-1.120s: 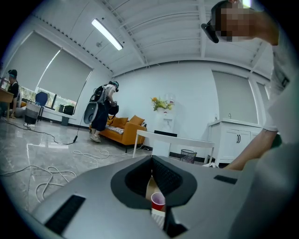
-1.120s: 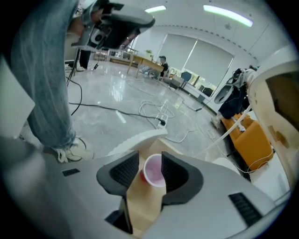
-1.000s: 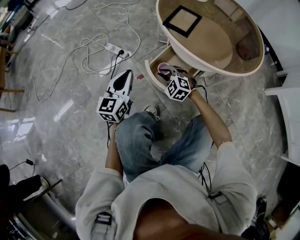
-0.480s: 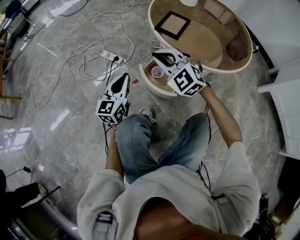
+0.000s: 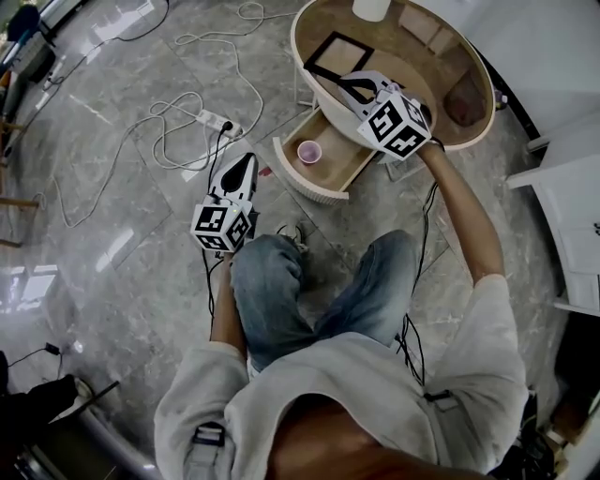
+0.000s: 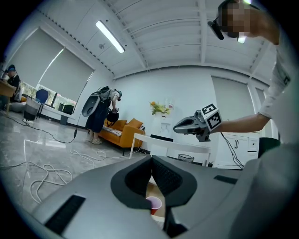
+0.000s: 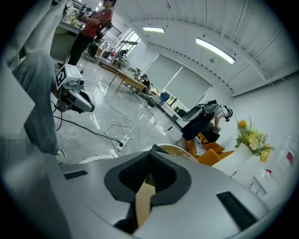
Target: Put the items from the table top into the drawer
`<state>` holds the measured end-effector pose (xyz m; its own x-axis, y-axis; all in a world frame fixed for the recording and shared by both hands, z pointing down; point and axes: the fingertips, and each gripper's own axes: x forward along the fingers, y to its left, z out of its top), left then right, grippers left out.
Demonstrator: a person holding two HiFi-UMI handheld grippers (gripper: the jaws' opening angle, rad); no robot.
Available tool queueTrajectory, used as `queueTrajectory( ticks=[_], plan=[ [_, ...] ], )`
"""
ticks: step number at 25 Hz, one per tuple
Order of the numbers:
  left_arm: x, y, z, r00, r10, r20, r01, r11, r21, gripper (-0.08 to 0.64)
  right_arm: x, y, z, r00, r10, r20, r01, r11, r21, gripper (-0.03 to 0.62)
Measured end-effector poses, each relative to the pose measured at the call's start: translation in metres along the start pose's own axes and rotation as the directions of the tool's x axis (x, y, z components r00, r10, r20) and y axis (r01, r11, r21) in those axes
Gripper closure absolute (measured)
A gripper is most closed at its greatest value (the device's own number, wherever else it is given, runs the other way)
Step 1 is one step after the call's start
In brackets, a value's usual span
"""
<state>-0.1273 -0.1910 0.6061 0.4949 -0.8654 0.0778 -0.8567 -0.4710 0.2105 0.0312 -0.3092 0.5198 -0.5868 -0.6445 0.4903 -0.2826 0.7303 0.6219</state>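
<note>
The round wooden table (image 5: 485, 112) carries a black picture frame (image 5: 339, 54), a white cup (image 5: 371, 7) and a brown item (image 5: 466, 97). Under its near edge the curved drawer (image 5: 306, 180) stands pulled out with a pink cup (image 5: 308, 151) upright inside. My right gripper (image 5: 339, 82) is shut and empty, raised over the table's near edge beside the black frame. My left gripper (image 5: 253, 150) is shut and empty, held level over the floor left of the drawer. In the left gripper view its jaws (image 6: 150, 161) point at the pink cup (image 6: 153, 204).
A power strip (image 5: 217, 120) and looping white cables (image 5: 178, 103) lie on the marble floor left of the table. White furniture (image 5: 572, 206) stands at the right. The person's knees (image 5: 281, 281) are just below the drawer.
The right gripper has risen from the drawer to above the table top, leaving the pink cup in the drawer. The left gripper has stayed in place.
</note>
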Motion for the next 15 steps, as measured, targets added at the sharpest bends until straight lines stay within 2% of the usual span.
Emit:
queueTrajectory(
  ticks=[4,6,7,15],
  plan=[
    [0.002,-0.001,-0.001,1.0,-0.013,-0.004,0.013,1.0,0.0,0.545,0.022,-0.014,-0.009,0.997,0.033,-0.073,-0.032,0.999,0.021,0.563],
    [0.003,0.0,0.0,1.0,-0.015,-0.004,0.015,1.0,-0.001,0.545,0.033,-0.018,-0.013,0.992,0.074,-0.102,-0.068,0.995,0.067,0.475],
    [0.004,0.0,0.0,1.0,-0.014,-0.004,0.014,1.0,-0.002,0.545,0.038,-0.019,-0.015,0.99,0.093,-0.11,-0.083,0.992,0.092,0.455],
    [0.006,0.004,-0.002,1.0,-0.011,-0.006,0.011,1.0,-0.004,0.545,0.067,-0.015,-0.039,0.974,0.173,-0.147,-0.137,0.964,0.229,0.446]
  ],
)
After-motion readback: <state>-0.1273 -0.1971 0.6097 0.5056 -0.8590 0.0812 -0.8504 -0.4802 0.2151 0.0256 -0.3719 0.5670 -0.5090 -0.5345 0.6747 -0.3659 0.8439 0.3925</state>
